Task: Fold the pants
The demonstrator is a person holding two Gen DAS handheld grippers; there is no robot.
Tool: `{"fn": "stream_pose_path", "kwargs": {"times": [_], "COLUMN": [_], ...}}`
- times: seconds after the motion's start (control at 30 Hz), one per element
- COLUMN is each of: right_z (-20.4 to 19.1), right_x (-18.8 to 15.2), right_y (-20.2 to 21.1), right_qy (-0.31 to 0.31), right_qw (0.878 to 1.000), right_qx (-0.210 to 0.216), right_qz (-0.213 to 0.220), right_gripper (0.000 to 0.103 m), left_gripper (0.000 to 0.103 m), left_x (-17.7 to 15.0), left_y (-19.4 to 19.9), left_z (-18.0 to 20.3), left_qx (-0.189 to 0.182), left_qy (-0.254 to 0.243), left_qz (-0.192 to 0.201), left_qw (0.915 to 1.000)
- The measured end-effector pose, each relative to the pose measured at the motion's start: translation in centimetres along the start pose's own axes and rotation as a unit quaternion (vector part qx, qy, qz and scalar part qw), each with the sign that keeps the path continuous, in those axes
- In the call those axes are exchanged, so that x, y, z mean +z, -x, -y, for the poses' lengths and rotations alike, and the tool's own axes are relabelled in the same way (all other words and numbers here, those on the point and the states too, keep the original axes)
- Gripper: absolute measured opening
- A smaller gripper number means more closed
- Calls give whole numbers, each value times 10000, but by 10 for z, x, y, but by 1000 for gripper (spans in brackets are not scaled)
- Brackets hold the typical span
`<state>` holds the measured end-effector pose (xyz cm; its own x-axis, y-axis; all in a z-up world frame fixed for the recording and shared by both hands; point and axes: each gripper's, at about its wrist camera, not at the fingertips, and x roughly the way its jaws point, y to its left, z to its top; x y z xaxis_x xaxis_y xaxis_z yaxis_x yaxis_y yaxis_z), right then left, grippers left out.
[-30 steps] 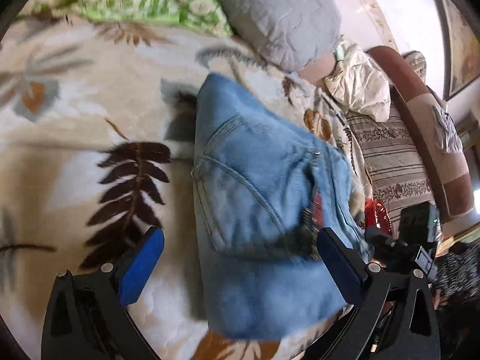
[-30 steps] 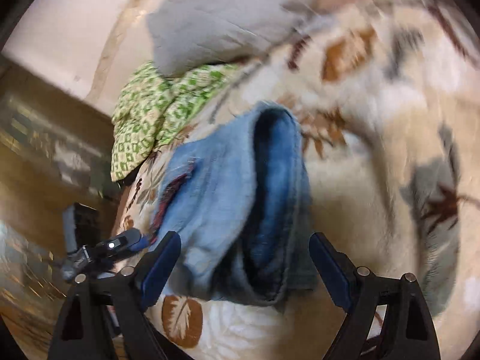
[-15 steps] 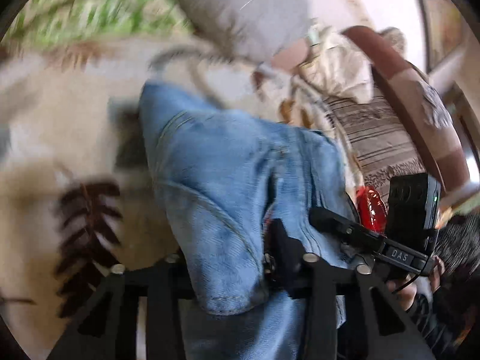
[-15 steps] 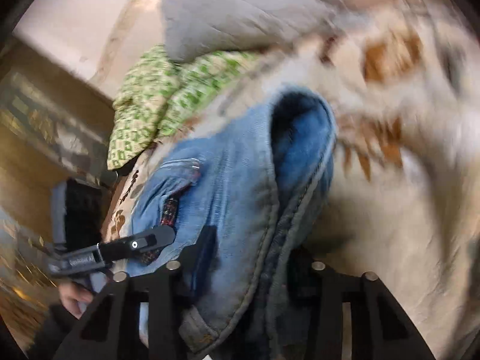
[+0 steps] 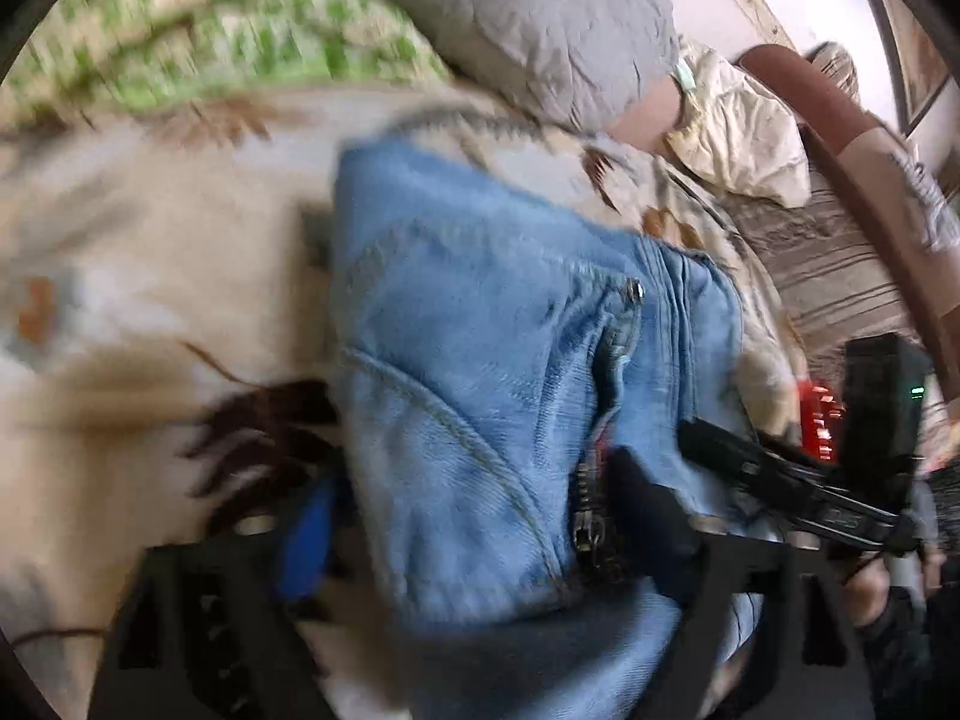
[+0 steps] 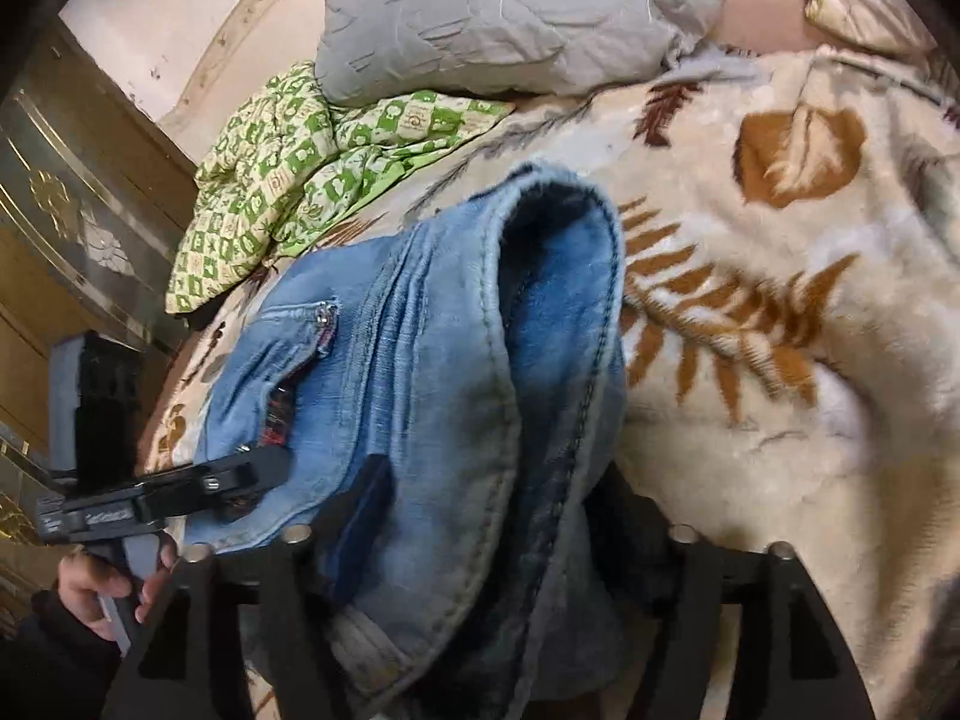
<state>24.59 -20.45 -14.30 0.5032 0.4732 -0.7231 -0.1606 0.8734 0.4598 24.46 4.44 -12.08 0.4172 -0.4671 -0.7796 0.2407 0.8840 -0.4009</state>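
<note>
Leaf-print blanket (image 6: 780,210), one grey pillow (image 6: 510,12), one folded jeans (image 6: 420,360), two grippers

From my left wrist view the whole picture smears: the green patterned cloth (image 5: 228,36) at the top is too blurred for me to read its print, and the blanket (image 5: 120,276) loses its leaf shapes. The jeans (image 5: 480,360) run off the bottom edge, so I cannot see their near end. The left claw (image 5: 480,516) has its right finger half buried behind the denim near the zipper, and I cannot tell whether the pads touch cloth. In my right wrist view the right claw (image 6: 498,516) has both fingers partly covered by the jeans (image 6: 420,360), its right one almost wholly hidden.
</note>
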Motion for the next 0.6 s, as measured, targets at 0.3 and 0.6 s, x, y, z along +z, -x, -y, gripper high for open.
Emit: {"fn": "stream_pose_path", "kwargs": {"times": [0.3,0.6], "right_z": [-21,-7], "right_x": [6,30], "right_y": [68,62], "right_qy": [682,-2], "right_qw": [9956,9983], "right_qx": [-295,102], "right_qz": [575,577], "right_gripper": [89,89], "left_gripper": [102,101], "left_x": [-50,-80], "left_y": [87,62], "left_z": [49,69], "left_qx": [675,1063], "left_qy": [-2532,-3719], "left_qz": [787,722], "left_qw": [9618,9193]}}
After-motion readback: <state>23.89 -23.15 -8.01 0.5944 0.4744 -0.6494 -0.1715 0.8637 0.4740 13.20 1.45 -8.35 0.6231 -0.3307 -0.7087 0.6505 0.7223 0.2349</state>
